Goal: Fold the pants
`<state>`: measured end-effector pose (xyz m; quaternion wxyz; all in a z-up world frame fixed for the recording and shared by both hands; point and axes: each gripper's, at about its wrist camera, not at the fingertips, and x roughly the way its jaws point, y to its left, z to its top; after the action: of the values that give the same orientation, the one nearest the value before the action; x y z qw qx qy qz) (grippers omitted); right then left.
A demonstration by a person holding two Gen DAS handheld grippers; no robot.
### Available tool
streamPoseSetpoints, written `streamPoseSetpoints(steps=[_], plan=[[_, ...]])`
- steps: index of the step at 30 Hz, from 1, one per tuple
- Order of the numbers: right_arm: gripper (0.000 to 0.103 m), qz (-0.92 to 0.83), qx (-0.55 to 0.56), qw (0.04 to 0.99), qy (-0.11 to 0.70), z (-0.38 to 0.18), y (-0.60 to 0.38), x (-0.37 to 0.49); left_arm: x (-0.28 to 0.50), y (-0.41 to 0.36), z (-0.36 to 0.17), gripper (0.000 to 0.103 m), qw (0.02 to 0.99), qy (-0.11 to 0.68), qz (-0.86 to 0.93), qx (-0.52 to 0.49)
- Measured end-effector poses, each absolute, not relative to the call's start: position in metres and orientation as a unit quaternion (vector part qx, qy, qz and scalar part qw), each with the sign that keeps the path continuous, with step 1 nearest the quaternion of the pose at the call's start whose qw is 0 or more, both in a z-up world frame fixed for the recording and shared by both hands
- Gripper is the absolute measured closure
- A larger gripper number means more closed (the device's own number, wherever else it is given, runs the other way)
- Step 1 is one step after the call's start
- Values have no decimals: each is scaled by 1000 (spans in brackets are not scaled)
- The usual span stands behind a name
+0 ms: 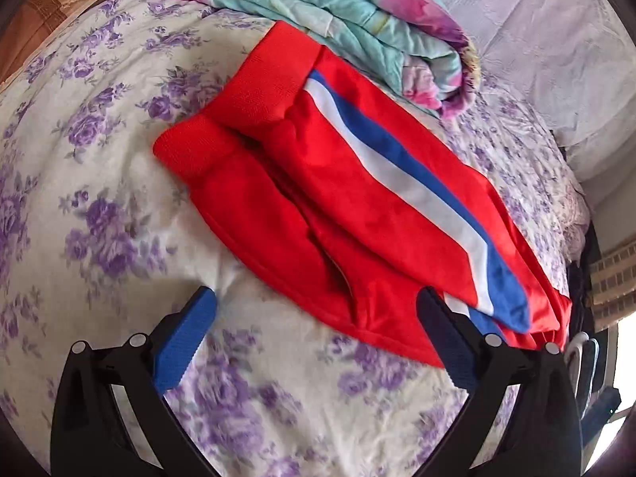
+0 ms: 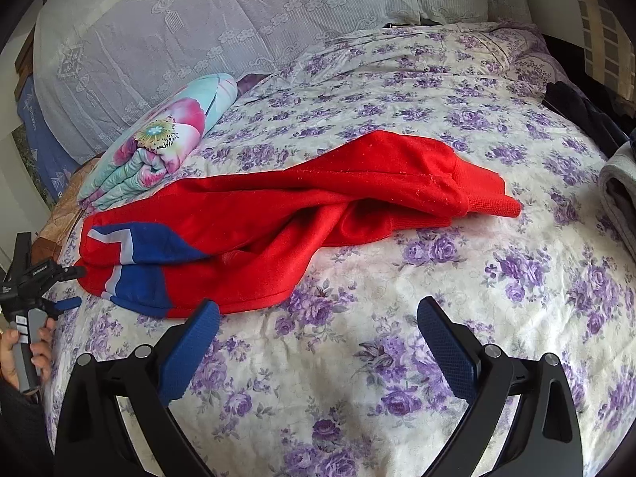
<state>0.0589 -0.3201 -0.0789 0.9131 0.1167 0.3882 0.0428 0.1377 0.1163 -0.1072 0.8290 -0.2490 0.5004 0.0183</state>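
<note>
Red pants point(image 1: 318, 183) with a white and blue side stripe point(image 1: 401, 175) lie loosely doubled over on the floral bedsheet point(image 1: 99, 183). The ribbed cuffs point(image 1: 190, 151) point to the far left in the left wrist view. My left gripper point(image 1: 318, 310) is open just above the sheet, and its right finger point(image 1: 445, 334) overlaps the striped end of the pants. In the right wrist view the pants point(image 2: 278, 214) stretch across the bed, and my right gripper point(image 2: 318, 314) is open, with its fingers apart from the near hem. A hand holds the left gripper point(image 2: 75, 287) beside the striped end.
A folded flowered quilt point(image 2: 159, 139) lies behind the pants, touching them point(image 1: 357, 12). Lace-covered pillows point(image 2: 198, 20) line the headboard side. A grey towel point(image 2: 620, 187) and dark cloth point(image 2: 580, 111) sit at the right bed edge. Bare sheet point(image 2: 437, 318) lies in front of the pants.
</note>
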Motion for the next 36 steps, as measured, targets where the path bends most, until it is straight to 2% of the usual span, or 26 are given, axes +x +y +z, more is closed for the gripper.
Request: streamPoseSetpoints(steps=[1, 2, 4, 5, 7, 11, 15, 16, 18, 19, 22, 24, 25, 26, 28, 29, 31, 34, 36], plan=[[3, 43, 119, 913, 389, -79, -320, 60, 145, 116, -104, 11, 835, 494, 28, -242], [3, 43, 120, 912, 389, -79, -320, 60, 152, 114, -101, 35, 840, 490, 34, -231], [3, 43, 118, 911, 393, -80, -319, 62, 168, 112, -100, 63, 838, 501, 44, -212], [3, 41, 116, 910, 395, -80, -319, 62, 171, 112, -100, 74, 836, 500, 48, -220], [3, 30, 108, 911, 397, -80, -321, 61, 165, 112, -93, 87, 840, 487, 46, -235], [3, -7, 112, 911, 396, -77, -337, 58, 124, 107, -55, 92, 874, 438, 54, -204], [3, -18, 129, 912, 390, -70, -350, 54, 65, 133, -23, 92, 878, 403, 77, -246], [3, -20, 123, 913, 389, -69, -351, 55, 51, 139, -18, 92, 879, 398, 84, -248], [3, -15, 110, 911, 397, -73, -348, 61, 36, 150, -17, 85, 878, 396, 122, -242], [3, -6, 103, 908, 406, -78, -346, 69, 35, 155, -22, 73, 875, 401, 140, -230], [3, -12, 97, 890, 446, -91, -344, 95, 40, 159, -40, 68, 865, 432, 156, -204], [3, 5, 112, 890, 443, -91, -347, 109, 32, 150, -35, 42, 873, 426, 120, -207], [3, 6, 114, 889, 443, -91, -349, 116, 29, 143, -31, 22, 876, 423, 102, -206], [3, 4, 115, 888, 444, -90, -349, 125, 24, 136, -24, 13, 882, 416, 93, -201], [6, -3, 120, 880, 459, -94, -352, 145, 10, 120, -9, 8, 901, 385, 85, -181], [15, 4, 124, 874, 470, -98, -351, 155, 4, 114, -3, 4, 910, 370, 84, -167], [23, 5, 116, 864, 490, -107, -345, 172, -8, 105, 8, 4, 924, 346, 83, -143], [23, -8, 72, 877, 476, -106, -330, 179, -13, 104, 11, 4, 923, 347, 87, -140], [41, 9, 76, 878, 472, -103, -330, 174, -13, 111, 10, 4, 919, 347, 89, -162]])
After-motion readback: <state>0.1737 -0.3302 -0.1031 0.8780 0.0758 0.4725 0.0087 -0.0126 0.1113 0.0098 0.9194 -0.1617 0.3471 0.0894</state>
